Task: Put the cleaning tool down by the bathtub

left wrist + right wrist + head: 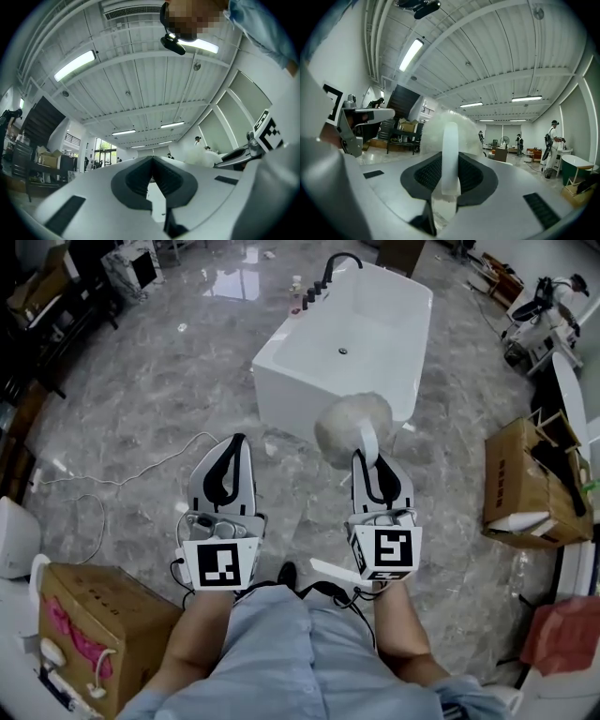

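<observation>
The cleaning tool is a white handle with a fluffy pale head [351,426]; in the right gripper view the handle [450,154] stands upright between the dark pads. My right gripper [370,457] is shut on that handle, and the fluffy head hangs in front of the near end of the white bathtub [281,357]. Beside it my left gripper [235,442] is shut with nothing between its jaws; in the left gripper view its gripper [152,169] points up toward the ceiling. Both grippers are held above the grey marble floor, just short of the tub.
A cardboard box [522,479] stands on the floor at the right and another box [98,624] at the lower left. A white cable [122,474] trails across the floor at the left. Black taps and bottles [314,292] sit at the tub's far end. People stand in the distance [551,145].
</observation>
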Demonstrator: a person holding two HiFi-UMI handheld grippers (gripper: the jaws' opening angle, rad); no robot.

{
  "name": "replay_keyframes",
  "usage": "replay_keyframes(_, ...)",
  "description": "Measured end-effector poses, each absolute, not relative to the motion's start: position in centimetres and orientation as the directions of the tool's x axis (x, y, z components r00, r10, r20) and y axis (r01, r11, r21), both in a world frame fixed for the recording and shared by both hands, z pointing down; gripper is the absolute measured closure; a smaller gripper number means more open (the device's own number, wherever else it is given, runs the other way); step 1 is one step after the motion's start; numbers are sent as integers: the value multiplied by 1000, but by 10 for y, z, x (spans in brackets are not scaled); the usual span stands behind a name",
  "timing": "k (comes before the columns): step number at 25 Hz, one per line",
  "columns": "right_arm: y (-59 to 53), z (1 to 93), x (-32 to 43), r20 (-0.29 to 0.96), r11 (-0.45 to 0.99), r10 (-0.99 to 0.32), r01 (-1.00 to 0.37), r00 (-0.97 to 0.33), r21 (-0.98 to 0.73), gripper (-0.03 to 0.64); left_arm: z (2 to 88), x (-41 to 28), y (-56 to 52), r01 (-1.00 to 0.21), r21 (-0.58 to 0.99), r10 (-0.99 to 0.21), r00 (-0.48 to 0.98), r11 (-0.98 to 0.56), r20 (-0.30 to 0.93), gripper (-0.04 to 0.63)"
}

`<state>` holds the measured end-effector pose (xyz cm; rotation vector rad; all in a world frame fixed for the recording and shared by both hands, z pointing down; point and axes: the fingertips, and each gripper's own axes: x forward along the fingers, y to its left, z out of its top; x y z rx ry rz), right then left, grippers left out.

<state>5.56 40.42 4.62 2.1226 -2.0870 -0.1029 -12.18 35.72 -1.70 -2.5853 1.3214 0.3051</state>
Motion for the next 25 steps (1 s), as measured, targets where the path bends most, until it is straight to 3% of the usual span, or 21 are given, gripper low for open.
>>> replay_keyframes(13,361,68,116,86,-84,-992,-988,95,127,525,14,-57,300,-767,-118,-738,641,-631,-211,580)
replay_keyframes(25,248,96,229,122,-57,-990,-996,66,72,525,35,62,189,-736,-201,-725,675,-646,-138,580)
